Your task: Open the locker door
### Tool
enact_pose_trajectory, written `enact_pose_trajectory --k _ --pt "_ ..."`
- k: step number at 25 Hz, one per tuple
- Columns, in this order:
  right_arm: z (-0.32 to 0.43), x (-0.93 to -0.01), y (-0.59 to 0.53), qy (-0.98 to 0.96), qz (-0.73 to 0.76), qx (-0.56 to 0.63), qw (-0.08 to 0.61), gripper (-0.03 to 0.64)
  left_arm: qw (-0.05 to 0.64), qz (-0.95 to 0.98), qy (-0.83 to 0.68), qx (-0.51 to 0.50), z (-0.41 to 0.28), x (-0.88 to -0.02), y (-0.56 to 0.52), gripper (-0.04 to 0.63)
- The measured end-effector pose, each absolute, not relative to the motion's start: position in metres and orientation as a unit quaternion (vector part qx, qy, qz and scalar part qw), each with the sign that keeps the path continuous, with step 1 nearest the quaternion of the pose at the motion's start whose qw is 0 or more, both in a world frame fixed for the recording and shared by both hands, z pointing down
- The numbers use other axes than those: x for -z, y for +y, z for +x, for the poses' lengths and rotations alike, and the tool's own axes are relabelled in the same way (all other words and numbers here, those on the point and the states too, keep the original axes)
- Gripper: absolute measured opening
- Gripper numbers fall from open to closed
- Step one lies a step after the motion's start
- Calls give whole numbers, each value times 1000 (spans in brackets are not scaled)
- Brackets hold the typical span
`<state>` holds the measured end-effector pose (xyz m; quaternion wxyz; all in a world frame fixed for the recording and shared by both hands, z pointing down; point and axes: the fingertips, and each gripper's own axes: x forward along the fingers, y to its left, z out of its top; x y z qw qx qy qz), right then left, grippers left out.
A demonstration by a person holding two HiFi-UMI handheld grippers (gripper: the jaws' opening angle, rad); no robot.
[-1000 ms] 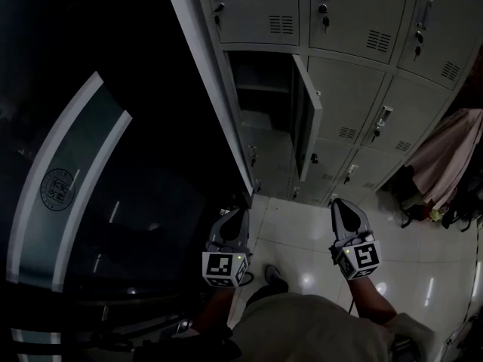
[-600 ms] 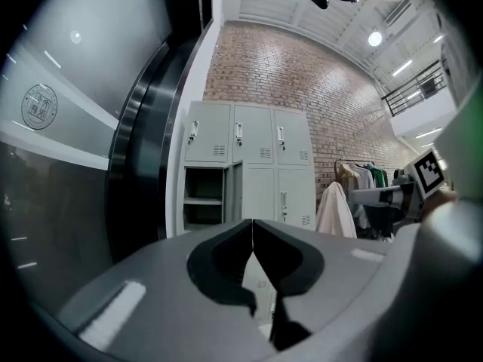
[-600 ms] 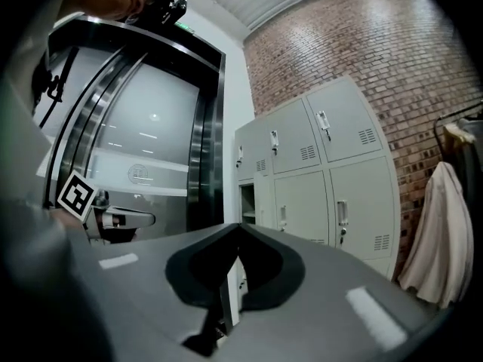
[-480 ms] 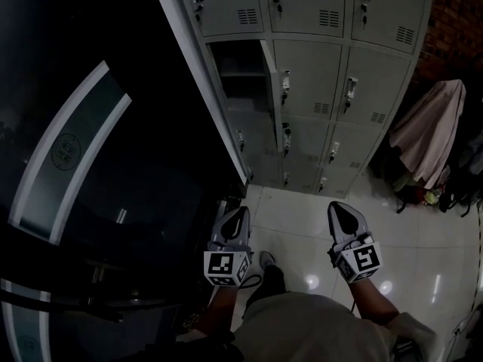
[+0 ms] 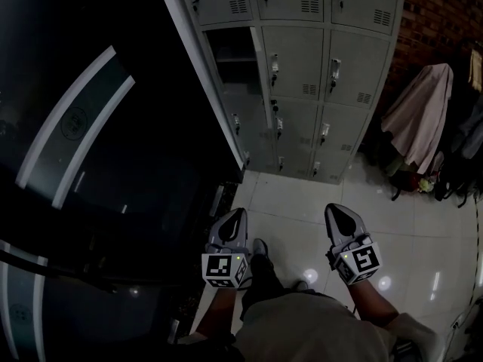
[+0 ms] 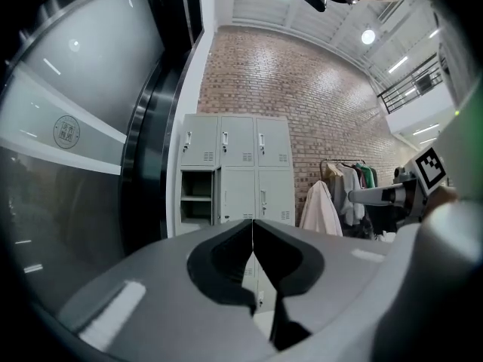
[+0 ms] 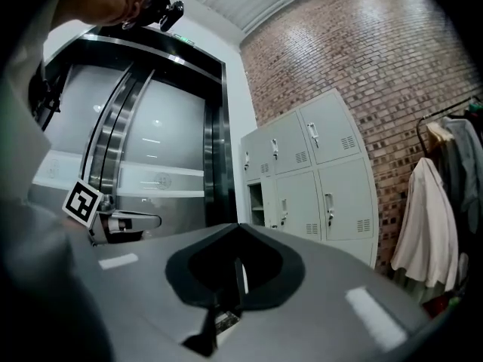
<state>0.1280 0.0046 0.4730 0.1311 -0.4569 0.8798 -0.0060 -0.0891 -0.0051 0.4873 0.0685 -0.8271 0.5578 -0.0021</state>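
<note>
**Lockers well ahead, both tongs closed and empty**

Glass panelling (image 5: 90, 164), dark and banded, is filling the left of the head view. Just right of it the grey locker bank (image 5: 302, 59) is standing against a brick wall (image 5: 426, 13), three columns wide. In its left column one compartment (image 5: 230, 51) is showing open, with its door (image 5: 259, 66) swung out and seen nearly edge-on. The other doors are sitting flush, each carrying a small latch handle (image 5: 334, 70) on one side and a vent slot near a lower corner. Further right a pale garment (image 5: 419, 111) is hanging.

Below, over the tiled floor (image 5: 294, 202), the left gripper (image 5: 235, 219) is pointing toward the lockers with its jaws pressed together on nothing. The right gripper (image 5: 336, 213) is doing the same, jaws together and empty. Both are hovering well apart from the bank.

Such a door is probably thin painted sheet metal: light, stiff and smooth enough to slip from a pinch on its flat face. The latch handle is likely offering the surest hold, since pulling there would be swinging the door easily about its hinge.
</note>
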Motion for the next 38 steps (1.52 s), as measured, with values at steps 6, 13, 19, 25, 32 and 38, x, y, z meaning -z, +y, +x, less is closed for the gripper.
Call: enact_pose_trajectory --k 6,13,19,25,32,38 --pt "135 -469 45 884 -453 24 109 2 65 -834 549 1 -73 -479 33 71" --pt "127 -446 80 877 -470 33 98 2 63 -844 532 9 -74 -456 64 71" --pt "106 -436 103 871 -476 -2 120 2 60 -849 525 6 -100 -453 91 71" --pt "92 -449 143 870 -487 47 64 2 52 -858 511 6 -110 -457 115 71" --pt "89 -434 164 868 -490 24 79 0 59 -863 502 -2 -106 -449 133 71" --pt "92 -416 173 877 -473 31 80 0 59 -861 505 -6 -93 -428 141 71"
